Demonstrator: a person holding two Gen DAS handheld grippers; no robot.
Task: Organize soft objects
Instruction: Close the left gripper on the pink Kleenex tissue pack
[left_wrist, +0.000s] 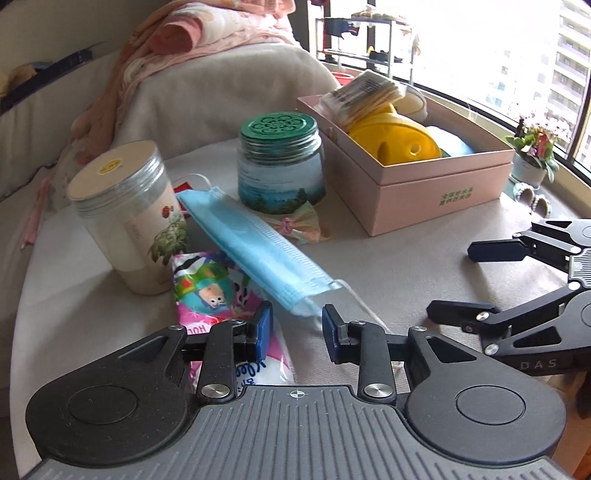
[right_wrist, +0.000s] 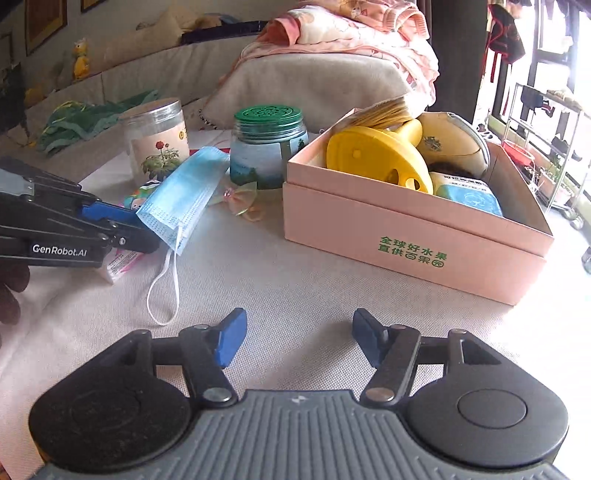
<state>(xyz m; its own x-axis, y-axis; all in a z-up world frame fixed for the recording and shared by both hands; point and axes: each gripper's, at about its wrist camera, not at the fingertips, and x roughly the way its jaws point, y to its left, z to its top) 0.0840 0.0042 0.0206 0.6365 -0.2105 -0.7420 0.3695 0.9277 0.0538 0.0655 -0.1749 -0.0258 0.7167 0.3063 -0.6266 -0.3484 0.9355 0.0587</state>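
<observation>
Blue face mask (left_wrist: 258, 251), near edge between spread, empty left fingers (left_wrist: 263, 328); right fingers (right_wrist: 232, 338) likewise wide, empty.

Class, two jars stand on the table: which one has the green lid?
The short glass jar, nearer the pink box; the taller flower-labelled jar has a silver, cream-topped lid.
</observation>
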